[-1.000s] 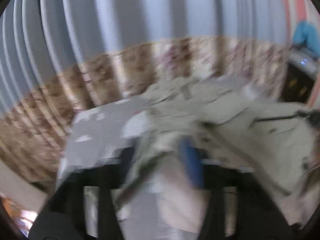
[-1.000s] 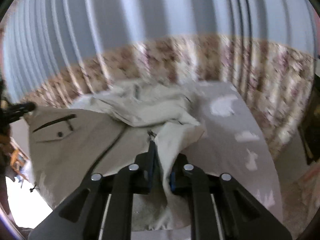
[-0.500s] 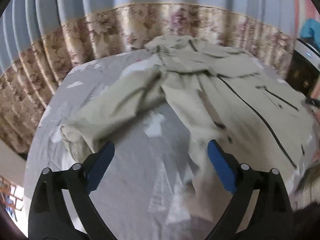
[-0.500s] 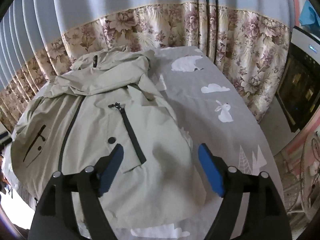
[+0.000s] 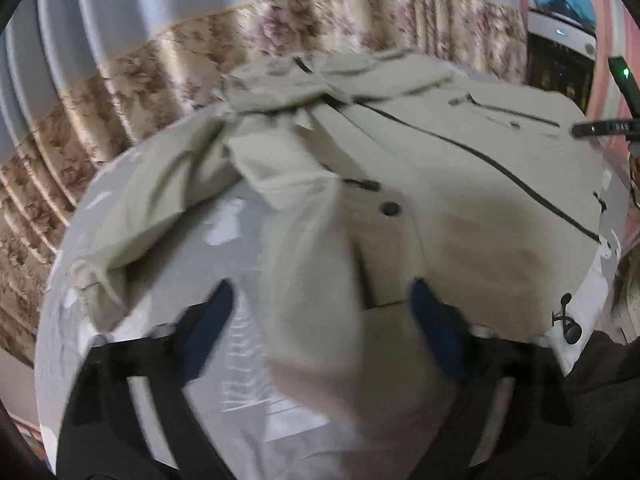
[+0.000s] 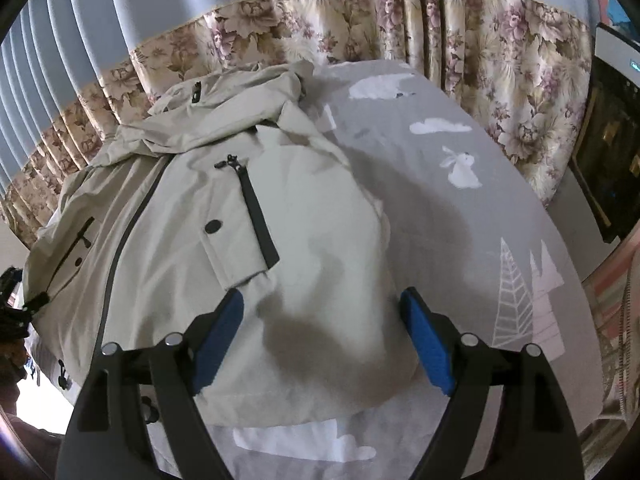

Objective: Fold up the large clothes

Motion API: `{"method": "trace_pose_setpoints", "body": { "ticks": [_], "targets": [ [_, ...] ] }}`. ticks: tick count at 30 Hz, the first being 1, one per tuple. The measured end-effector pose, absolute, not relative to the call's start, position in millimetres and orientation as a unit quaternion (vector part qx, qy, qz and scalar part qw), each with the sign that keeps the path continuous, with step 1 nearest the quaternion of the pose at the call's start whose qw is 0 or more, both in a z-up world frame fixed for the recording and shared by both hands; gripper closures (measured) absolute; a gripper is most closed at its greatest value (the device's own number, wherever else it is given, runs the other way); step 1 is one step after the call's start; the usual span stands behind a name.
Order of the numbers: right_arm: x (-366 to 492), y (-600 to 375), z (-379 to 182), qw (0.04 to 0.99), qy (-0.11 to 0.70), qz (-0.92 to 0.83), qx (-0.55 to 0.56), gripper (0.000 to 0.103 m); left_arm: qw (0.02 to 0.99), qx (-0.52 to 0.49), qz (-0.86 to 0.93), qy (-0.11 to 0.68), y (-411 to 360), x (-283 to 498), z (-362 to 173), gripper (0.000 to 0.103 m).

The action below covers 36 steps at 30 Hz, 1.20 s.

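In the left wrist view, the left gripper (image 5: 320, 312) hangs over the near hem of a beige jacket (image 5: 460, 200) that lies spread across a grey bed sheet (image 5: 208, 264) printed with white shapes. Its jaws stand apart and have just been closing somewhat; a blurred fold of the jacket's cloth rises between the blue pads (image 5: 212, 312), which do not seem to press on it, though the blur makes this hard to judge. One sleeve (image 5: 160, 200) trails off to the left over the sheet. A dark front zip (image 5: 500, 168) runs diagonally across the garment. A floral curtain (image 5: 120, 92) hangs behind the bed.

In the right wrist view, the right gripper (image 6: 320, 332) is held above the jacket's (image 6: 192, 200) lower edge, jaws wide apart, with the cloth lying flat beneath and touching neither blue pad (image 6: 428, 344). A black pocket zip (image 6: 256, 216) and a snap button (image 6: 213, 227) show on the front panel. The sheet (image 6: 460, 220) lies bare to the right, with a white rabbit print (image 6: 460, 168).
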State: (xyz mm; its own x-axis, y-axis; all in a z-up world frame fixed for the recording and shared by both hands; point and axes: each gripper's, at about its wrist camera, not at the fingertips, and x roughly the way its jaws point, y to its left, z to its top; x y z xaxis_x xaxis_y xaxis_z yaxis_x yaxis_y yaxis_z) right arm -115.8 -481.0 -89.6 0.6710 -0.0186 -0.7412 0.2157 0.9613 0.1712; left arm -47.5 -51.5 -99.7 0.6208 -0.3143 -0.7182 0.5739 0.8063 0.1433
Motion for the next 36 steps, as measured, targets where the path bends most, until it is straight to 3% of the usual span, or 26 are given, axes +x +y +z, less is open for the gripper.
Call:
{"method": "trace_pose_setpoints", "body": {
  "ticks": [1,2,4,5,6,10,14,15,17,18,19,21,22,23,25,32,36],
  "targets": [
    [-115.7,-480.5,-91.2,0.905,0.403,-0.062,0.121,0.028,0.874,0.167,-0.262,0.373,-54.3,-44.4,-103.3,0.049],
    [-114.4,-478.7,-93.6,0.903,0.409,-0.060,0.117,0.049,0.870,0.152,-0.264,0.388,-54.7,-41.4,-105.5,0.053],
    [-112.5,-476.7,-96.1,0.899,0.418,-0.066,0.112,0.075,0.871,0.137,-0.253,0.397,-54.4,-37.8,-105.0,0.074],
    [-113.0,-476.2,-95.2,0.899,0.418,-0.064,0.115,0.090,0.872,0.135,-0.250,0.398,-53.8,-37.4,-103.6,0.079],
    [-114.7,-475.4,-92.7,0.899,0.416,-0.056,0.122,0.092,0.875,0.131,-0.239,0.399,-52.0,-37.2,-100.8,0.097],
    [-129.0,-469.4,-61.0,0.910,0.384,-0.025,0.152,0.095,0.885,0.053,-0.210,0.412,-24.1,-36.1,-62.9,0.098],
    [-146.4,-459.0,-12.4,0.930,0.334,-0.002,0.154,0.095,0.894,0.048,-0.206,0.396,-13.9,-49.9,-14.0,0.099],
    [-148.1,-457.8,-7.0,0.931,0.332,-0.001,0.152,0.095,0.894,0.041,-0.206,0.395,-11.2,-51.6,-7.8,0.095],
    [-153.7,-456.0,3.2,0.933,0.329,-0.008,0.143,0.095,0.901,0.024,-0.185,0.392,0.1,-54.6,4.4,0.077],
    [-155.6,-455.7,4.0,0.935,0.328,-0.019,0.132,0.095,0.900,0.025,-0.171,0.399,6.2,-54.9,5.2,0.038],
    [-155.0,-456.4,0.1,0.933,0.339,-0.038,0.118,0.092,0.901,0.021,-0.161,0.401,12.8,-56.4,4.9,0.009],
    [-153.8,-459.9,-7.5,0.928,0.349,-0.054,0.116,0.092,0.905,0.006,-0.136,0.403,28.1,-55.3,0.3,0.007],
    [-153.3,-461.8,-11.9,0.927,0.350,-0.053,0.124,0.087,0.904,0.006,-0.122,0.410,36.1,-52.5,-6.0,0.007],
    [-150.3,-461.5,-14.6,0.926,0.351,-0.051,0.129,0.069,0.904,0.009,-0.106,0.414,43.2,-48.4,-13.0,0.006],
    [-142.9,-456.9,-17.9,0.927,0.351,-0.047,0.127,0.051,0.911,0.019,-0.065,0.408,57.1,-39.4,-24.5,0.006],
    [-112.8,-423.8,-21.6,0.929,0.358,-0.002,0.094,0.046,0.917,0.073,0.028,0.391,112.5,28.7,-61.3,0.006],
    [-99.3,-416.0,-26.3,0.925,0.366,0.008,0.100,0.044,0.912,0.074,-0.022,0.403,113.2,54.3,-75.0,0.006]
  ]
}}
